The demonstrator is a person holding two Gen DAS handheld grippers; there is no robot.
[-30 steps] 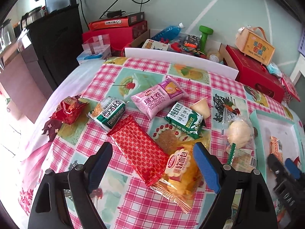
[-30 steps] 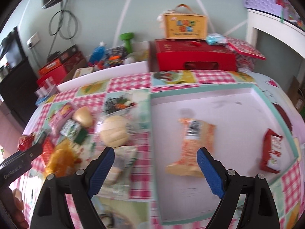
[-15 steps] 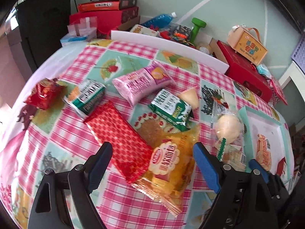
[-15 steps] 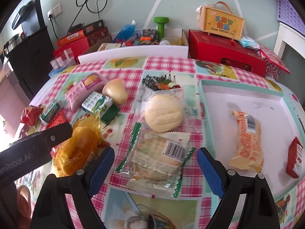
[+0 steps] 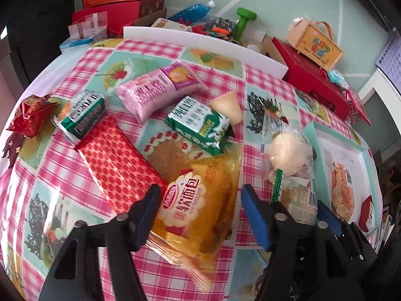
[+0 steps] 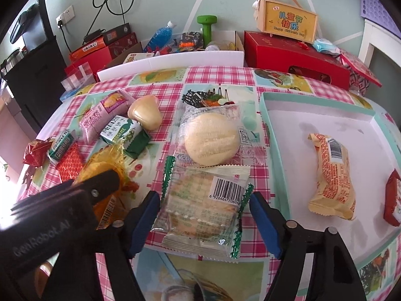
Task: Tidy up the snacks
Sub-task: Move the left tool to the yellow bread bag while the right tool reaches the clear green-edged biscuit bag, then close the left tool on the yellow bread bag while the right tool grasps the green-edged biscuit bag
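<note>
My left gripper (image 5: 200, 213) is open, its jaws on either side of a yellow soft-bread packet (image 5: 198, 200) on the checked tablecloth. My right gripper (image 6: 204, 215) is open, its jaws on either side of a clear cracker packet with green edges (image 6: 200, 200). A white tray with a teal rim (image 6: 315, 102) at the right holds an orange-printed bread packet (image 6: 333, 173) and a red packet (image 6: 393, 198). A round bun in clear wrap (image 6: 211, 138) lies just beyond the cracker packet.
A red patterned bar (image 5: 117, 160), two green biscuit packs (image 5: 200, 125) (image 5: 80, 115), a pink roll pack (image 5: 155, 87), a cream cone-shaped snack (image 5: 228, 105) and a red foil packet (image 5: 27, 115) lie on the cloth. Boxes (image 6: 295, 55) and a white foam board (image 6: 173, 62) line the far edge.
Both grippers have moved forward and down. The left one now straddles the yellow bread packet; the right one swung left from the tray and straddles the cracker packet.
</note>
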